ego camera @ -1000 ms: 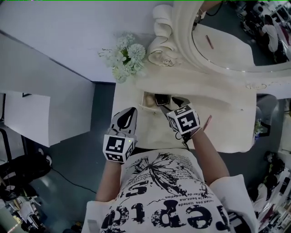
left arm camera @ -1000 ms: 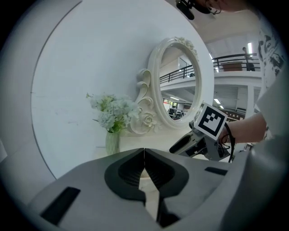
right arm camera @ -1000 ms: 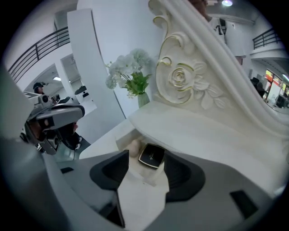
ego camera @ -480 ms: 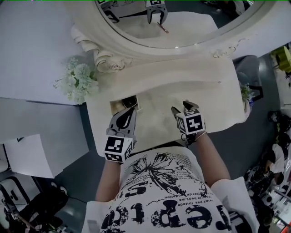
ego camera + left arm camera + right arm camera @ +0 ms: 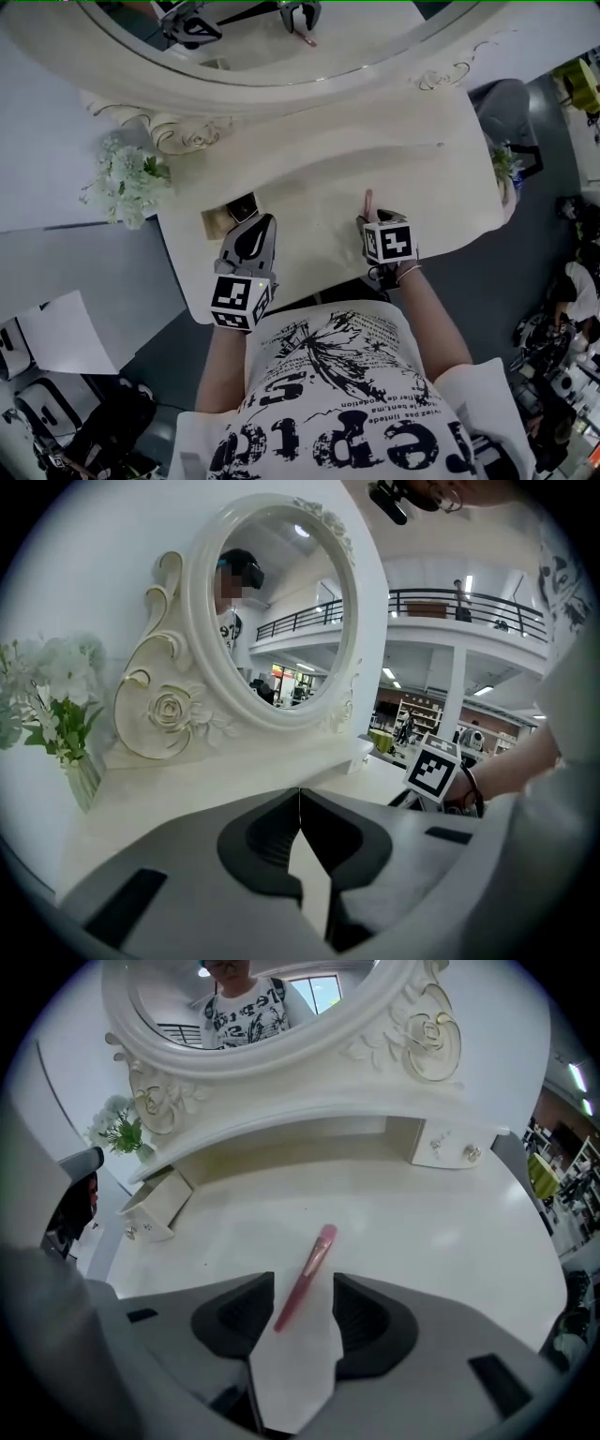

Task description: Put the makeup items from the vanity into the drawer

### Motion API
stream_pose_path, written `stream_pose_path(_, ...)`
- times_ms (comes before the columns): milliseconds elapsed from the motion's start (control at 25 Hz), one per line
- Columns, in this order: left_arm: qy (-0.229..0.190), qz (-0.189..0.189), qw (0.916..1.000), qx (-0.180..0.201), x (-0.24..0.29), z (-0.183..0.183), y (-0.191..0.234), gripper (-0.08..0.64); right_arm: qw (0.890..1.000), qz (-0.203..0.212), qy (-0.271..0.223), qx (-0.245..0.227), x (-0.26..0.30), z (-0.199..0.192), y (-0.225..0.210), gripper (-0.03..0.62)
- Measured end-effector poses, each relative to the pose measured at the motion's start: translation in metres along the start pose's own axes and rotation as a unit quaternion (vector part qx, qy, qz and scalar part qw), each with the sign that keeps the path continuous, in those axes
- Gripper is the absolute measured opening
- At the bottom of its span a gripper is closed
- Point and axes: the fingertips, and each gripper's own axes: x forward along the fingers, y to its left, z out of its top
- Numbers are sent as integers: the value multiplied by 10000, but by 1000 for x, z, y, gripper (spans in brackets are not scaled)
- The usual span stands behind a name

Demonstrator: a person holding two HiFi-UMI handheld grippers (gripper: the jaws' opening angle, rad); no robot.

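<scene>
Vanity top (image 5: 431,150) glossy; right gripper (image 5: 302,1290) jaws apart, just closing round brush (image 5: 305,1274), unpinched; thin handle may roll aside. Left gripper (image 5: 300,803) closed, empty.

A: White short-sleeved T-shirt (image 5: 347,394), bold black lettering and a sketchy black graphic across the front.
B: Dark band (image 5: 409,272) on the right wrist. Grey shells on the left gripper (image 5: 261,223) and right gripper (image 5: 373,225), each with a black-and-white marker cube (image 5: 239,302).

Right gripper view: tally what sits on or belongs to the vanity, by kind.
Pink makeup brush: 1
Small drawers: 2 (open drawer, closed drawer)
Flower bunch: 1
Oval mirror: 1
Total: 5
</scene>
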Motion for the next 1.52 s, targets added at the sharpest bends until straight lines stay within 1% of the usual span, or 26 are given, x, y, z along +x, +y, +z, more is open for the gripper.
stream_pose_path(120,11,10,10000,-25,4,-2,-3,21,9998,-138,88,84,7,-2,-4,154)
stream_pose_path(240,51,-58,10000,-13,6,-6,-12,21,9992,-363,151,94,9,-5,-11,81)
stream_pose_path(400,81,-86,9999,36,3,-7,-17,21,9986,-475,208,-45,9,-5,-12,73)
stream_pose_path(480,62,-61,10000,27,0,-7,-15,21,9984,-509,221,-130,9,-4,-11,57)
stream_pose_path(640,-8,1,10000,80,-9,-3,-11,21,9985,-470,190,-193,5,-1,-5,55)
stream_pose_path(760,-157,102,9998,74,-21,4,-4,21,9987,-288,84,-414,-5,9,9,55)
stream_pose_path(920,-388,245,9989,126,-45,14,11,21,9959,160,-51,-884,-18,32,51,55)
stream_pose_path(1040,-614,383,9972,181,-68,22,22,21,9897,482,-201,-1336,-26,49,92,55)
stream_pose_path(1160,-762,593,9951,221,-90,24,36,21,9799,751,-342,-1816,-35,67,135,55)
stream_pose_path(1240,-813,707,9938,271,-104,24,43,21,9724,887,-419,-2115,-41,77,163,55)
stream_pose_path(1360,-886,813,9917,455,-126,25,51,21,9599,1086,-472,-2540,-45,86,202,55)
stream_pose_path(1440,-959,929,9901,430,-139,24,57,21,9509,1199,-435,-2820,-43,88,225,55)
stream_pose_path(1520,-1025,1086,9883,324,-152,21,64,21,9421,1298,-346,-3072,-39,87,245,55)
